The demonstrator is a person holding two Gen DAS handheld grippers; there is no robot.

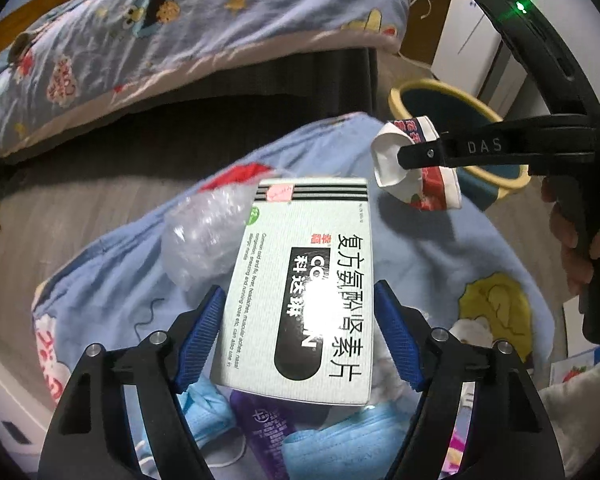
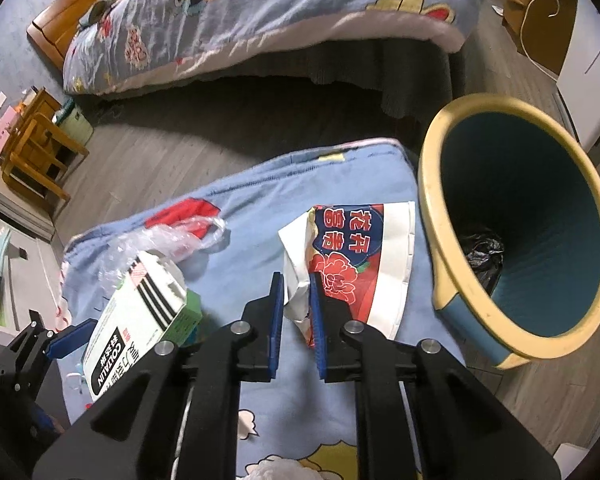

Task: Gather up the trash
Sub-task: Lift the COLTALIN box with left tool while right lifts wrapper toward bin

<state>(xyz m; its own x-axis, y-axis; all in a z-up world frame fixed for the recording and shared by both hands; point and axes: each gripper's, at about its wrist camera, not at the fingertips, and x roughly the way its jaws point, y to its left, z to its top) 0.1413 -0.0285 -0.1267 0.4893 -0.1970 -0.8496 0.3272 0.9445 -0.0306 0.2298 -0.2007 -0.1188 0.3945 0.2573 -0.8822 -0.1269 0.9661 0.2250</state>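
The left gripper clamps a white cardboard medicine box above the blue cartoon blanket. The right gripper pinches a crumpled red-and-blue paper wrapper, mid-carry; next it likely goes over the yellow-rimmed blue bin for release.

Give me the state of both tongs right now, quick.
Left tongs: closed on the medicine box.
Right tongs: closed on the crumpled wrapper.
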